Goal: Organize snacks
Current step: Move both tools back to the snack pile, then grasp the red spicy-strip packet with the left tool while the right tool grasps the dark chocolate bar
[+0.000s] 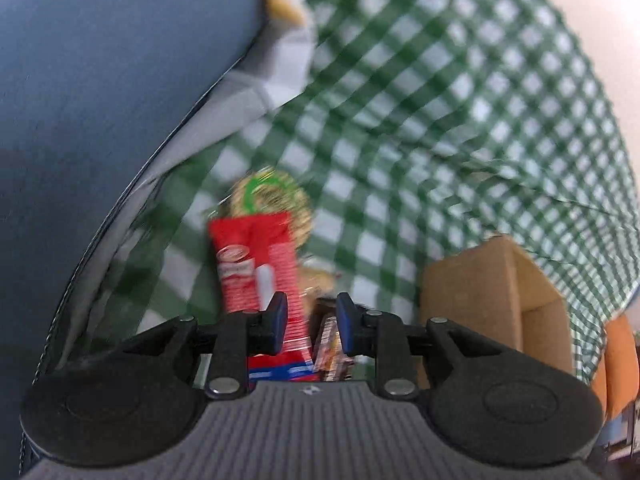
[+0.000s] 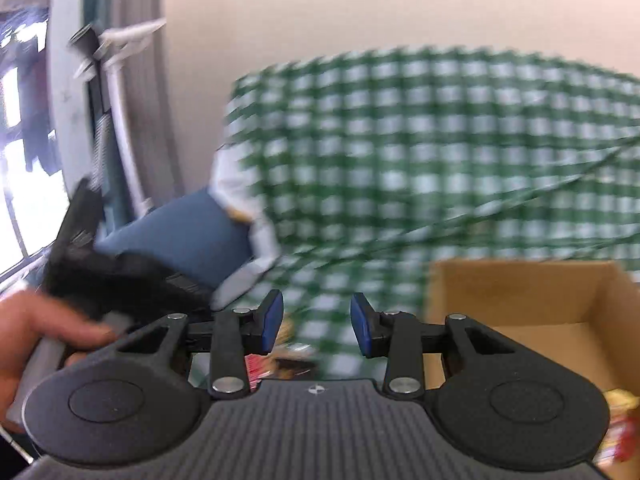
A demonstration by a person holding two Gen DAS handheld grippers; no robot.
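Observation:
In the left wrist view my left gripper (image 1: 311, 322) is open, low over a red snack packet (image 1: 256, 268) lying on the green checked cloth (image 1: 440, 120). A round yellow-green snack (image 1: 272, 196) lies just beyond it and a dark wrapped snack (image 1: 330, 354) lies under the right finger. A cardboard box (image 1: 492, 292) stands to the right. In the right wrist view my right gripper (image 2: 316, 320) is open and empty above the cloth (image 2: 440, 152), with the open cardboard box (image 2: 532, 300) to its right. A red-yellow snack (image 2: 620, 424) lies inside the box. Both views are blurred.
A blue cushion (image 1: 100, 120) fills the left of the left wrist view and shows in the right wrist view (image 2: 180, 236). A hand with the other gripper (image 2: 80, 280) is at the left. Small snacks (image 2: 280, 360) lie under the right gripper. A beige wall (image 2: 360, 8) is behind.

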